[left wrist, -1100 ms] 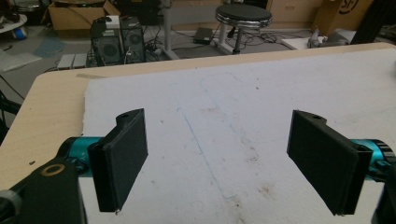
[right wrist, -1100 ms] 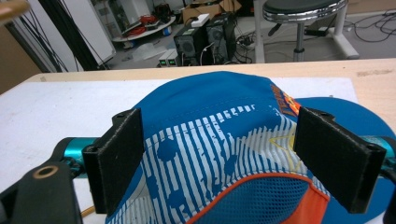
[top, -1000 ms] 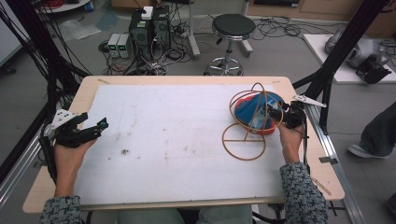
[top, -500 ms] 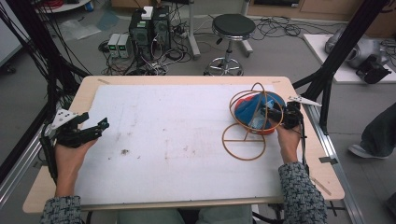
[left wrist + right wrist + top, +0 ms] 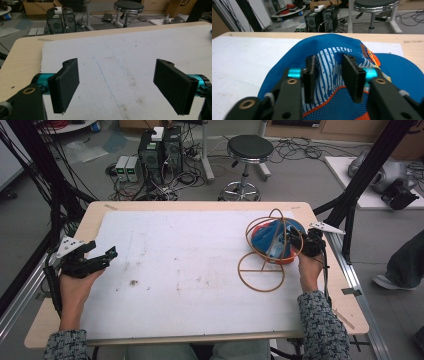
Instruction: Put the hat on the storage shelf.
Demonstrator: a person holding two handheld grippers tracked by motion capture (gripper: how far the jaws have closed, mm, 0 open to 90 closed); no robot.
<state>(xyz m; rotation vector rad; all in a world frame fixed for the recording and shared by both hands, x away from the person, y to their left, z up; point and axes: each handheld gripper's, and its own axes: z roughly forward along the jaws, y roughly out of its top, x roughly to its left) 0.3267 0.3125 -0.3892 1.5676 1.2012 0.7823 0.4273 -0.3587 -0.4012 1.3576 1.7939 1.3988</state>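
A blue cap (image 5: 270,237) with white stripes and orange trim sits on a thin wooden ring stand (image 5: 261,272) at the table's right side. My right gripper (image 5: 295,241) reaches into it from the right. In the right gripper view its jaws (image 5: 329,60) have just been closing, and they stand a narrow gap apart over the cap's striped panel (image 5: 332,50), with fabric between them and no clear pinch. My left gripper (image 5: 102,251) rests at the table's left edge. Its jaws (image 5: 117,65) are wide open over bare mat.
A white mat (image 5: 190,265) covers most of the wooden table (image 5: 200,205). A dark speck (image 5: 133,282) lies on the mat near the left hand. Beyond the far edge, a stool (image 5: 249,147) and computer towers (image 5: 160,145) stand on the floor.
The right gripper's jaws look narrower around the cap than before. Neither hand has shifted.
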